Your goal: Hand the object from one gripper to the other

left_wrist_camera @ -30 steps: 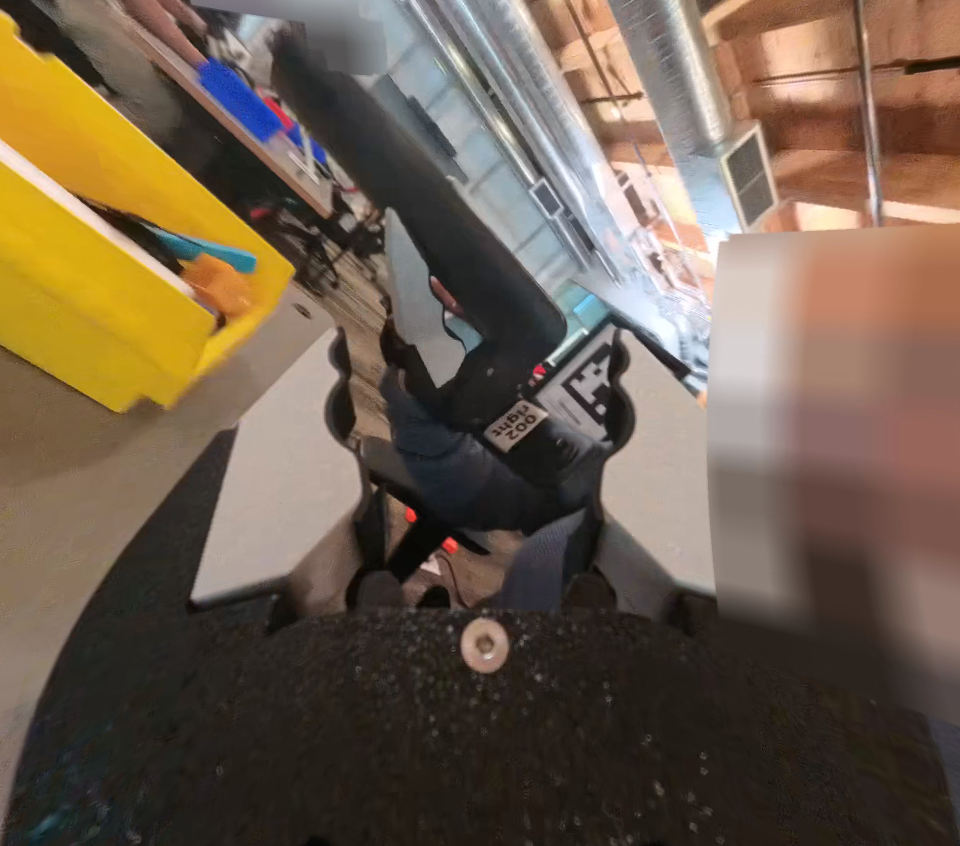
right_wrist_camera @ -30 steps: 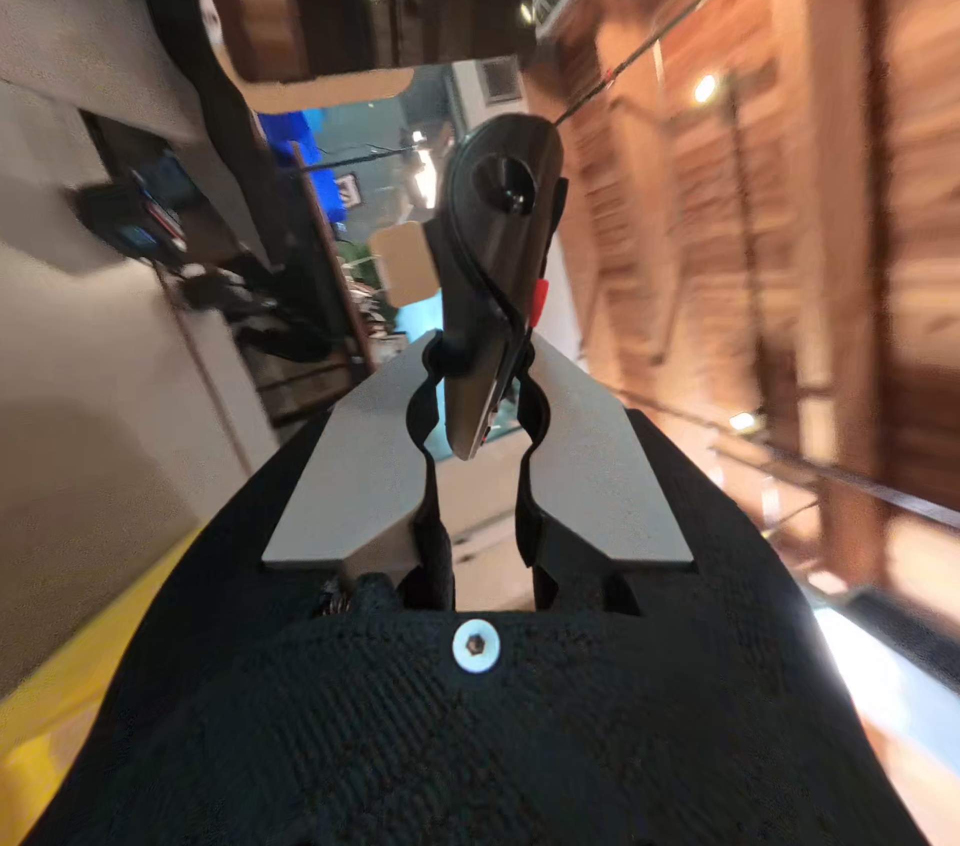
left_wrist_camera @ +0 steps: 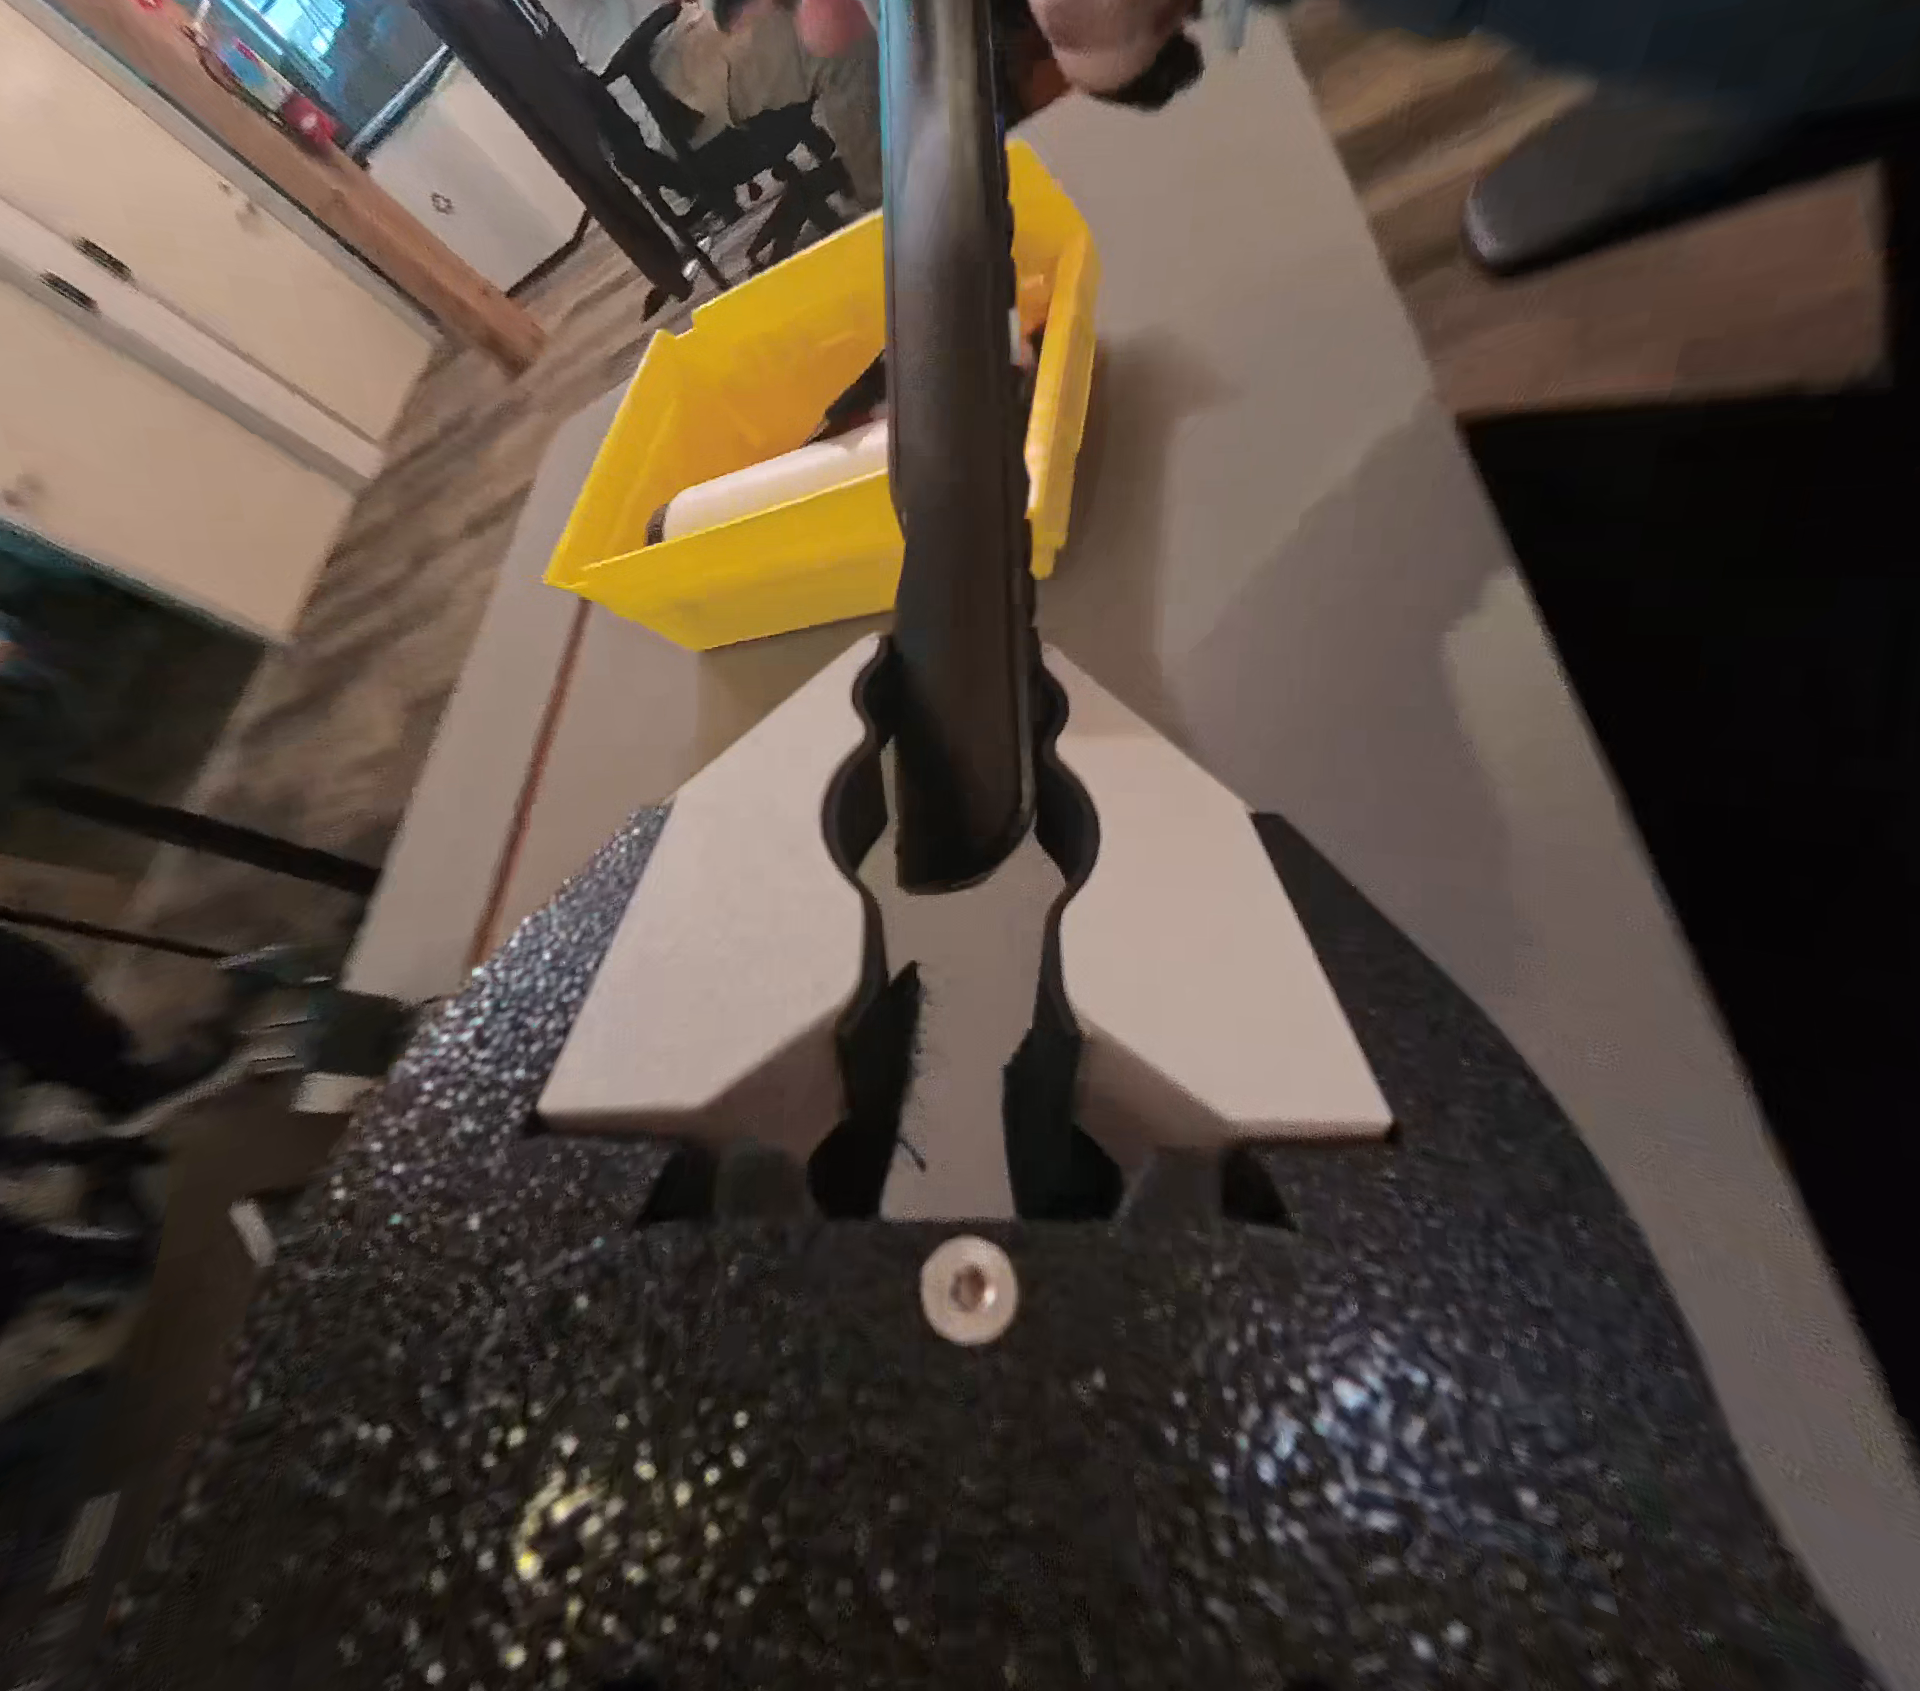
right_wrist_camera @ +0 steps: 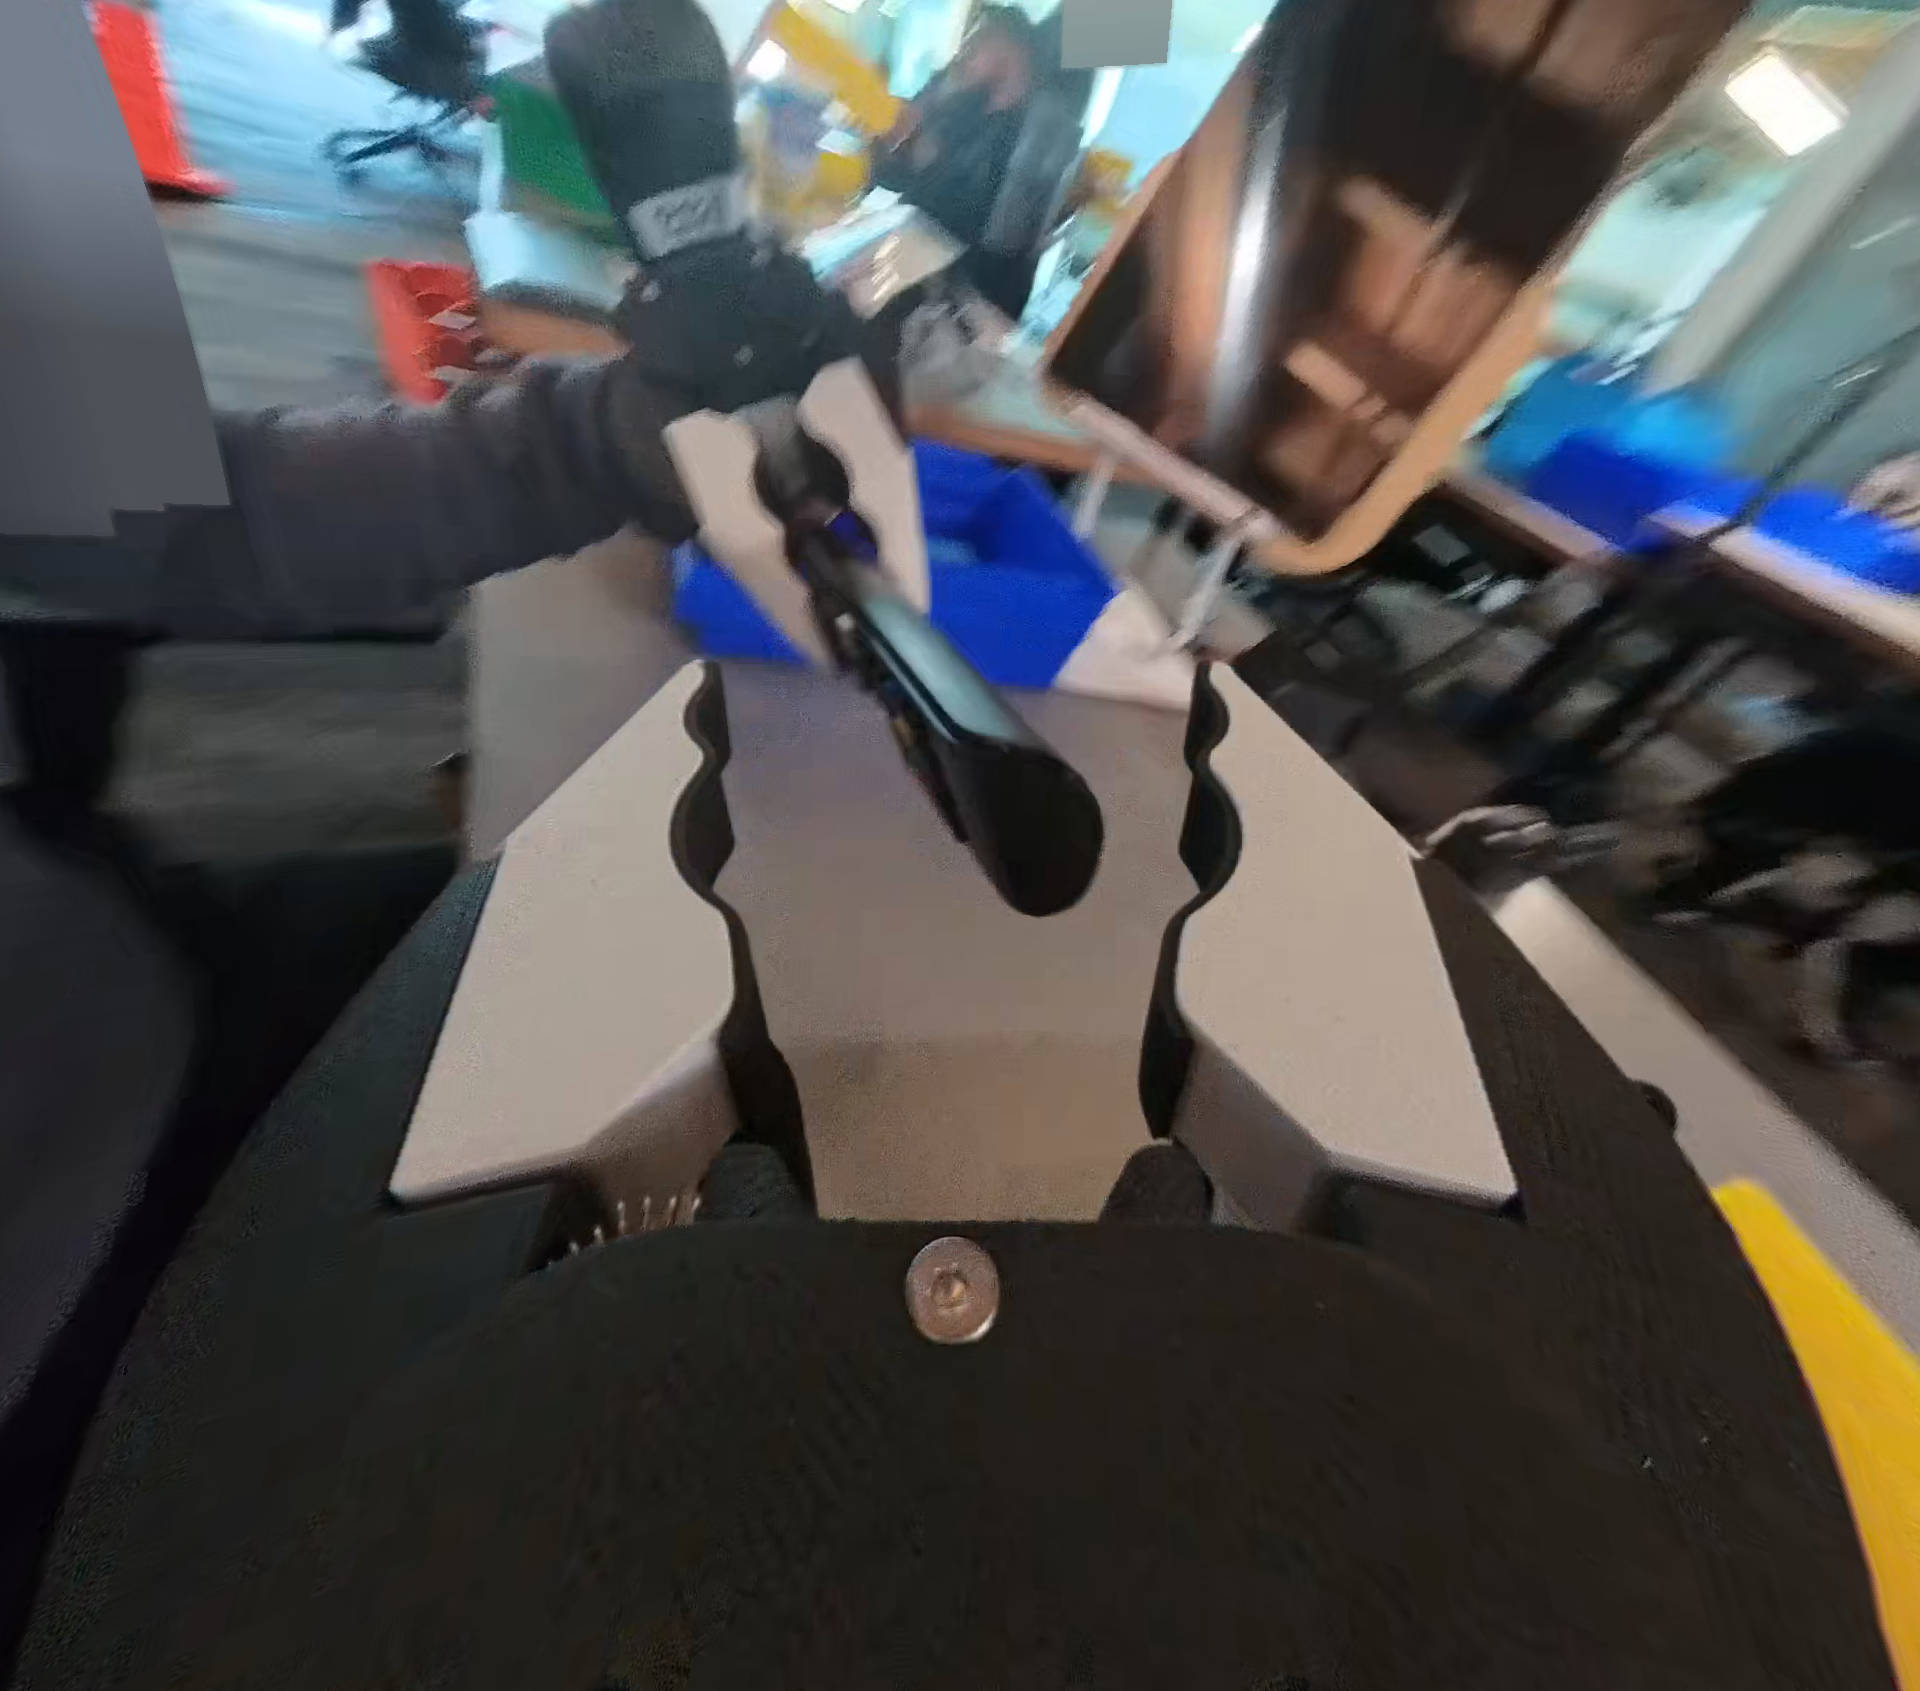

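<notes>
Left wrist view: left gripper (left_wrist_camera: 961,706) pinches black tool (left_wrist_camera: 951,415); right gripper (right_wrist_camera: 956,768) gapes

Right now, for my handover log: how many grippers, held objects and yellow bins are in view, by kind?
Grippers: 2, the left gripper, jaws shut, and the right gripper, jaws open
Held black object: 1
Yellow bin: 1
Total: 4

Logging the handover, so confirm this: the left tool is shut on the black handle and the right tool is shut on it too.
Half right. The left tool is shut on the black handle, but the right tool is open; the right wrist view shows its jaws wide apart, the handle's end between them untouched.
</notes>
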### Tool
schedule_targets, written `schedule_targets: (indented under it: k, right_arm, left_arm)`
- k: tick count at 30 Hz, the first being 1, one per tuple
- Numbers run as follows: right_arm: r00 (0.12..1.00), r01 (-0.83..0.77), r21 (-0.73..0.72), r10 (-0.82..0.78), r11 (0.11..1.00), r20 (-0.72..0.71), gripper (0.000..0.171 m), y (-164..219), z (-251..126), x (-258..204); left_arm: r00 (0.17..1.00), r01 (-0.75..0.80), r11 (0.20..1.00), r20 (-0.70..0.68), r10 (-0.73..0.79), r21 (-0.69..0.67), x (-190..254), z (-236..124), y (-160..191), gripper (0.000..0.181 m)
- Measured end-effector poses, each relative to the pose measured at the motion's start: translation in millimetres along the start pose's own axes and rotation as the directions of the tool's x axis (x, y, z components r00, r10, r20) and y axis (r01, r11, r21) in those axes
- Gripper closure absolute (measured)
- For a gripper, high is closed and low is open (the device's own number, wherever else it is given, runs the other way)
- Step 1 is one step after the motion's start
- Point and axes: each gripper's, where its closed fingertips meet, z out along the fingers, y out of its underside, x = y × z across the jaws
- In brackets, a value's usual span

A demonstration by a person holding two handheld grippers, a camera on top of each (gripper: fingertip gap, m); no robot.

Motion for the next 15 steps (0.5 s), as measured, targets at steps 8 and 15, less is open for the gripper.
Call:
schedule_targets:
  k: [8,15]
  right_arm:
    - [0.98,0.112,-0.227,-0.071,0.968,0.184,0.119,46,16,-38]
    - [0.969,0.195,-0.317,-0.132,0.928,0.208,0.127,66,23,-44]
  left_arm:
    - [0.974,-0.226,0.971,-0.02,0.226,-0.072,15,0,4,0.159]
    - [0.982,-0.18,0.984,-0.054,0.18,0.007,21,0,-5,0.16]
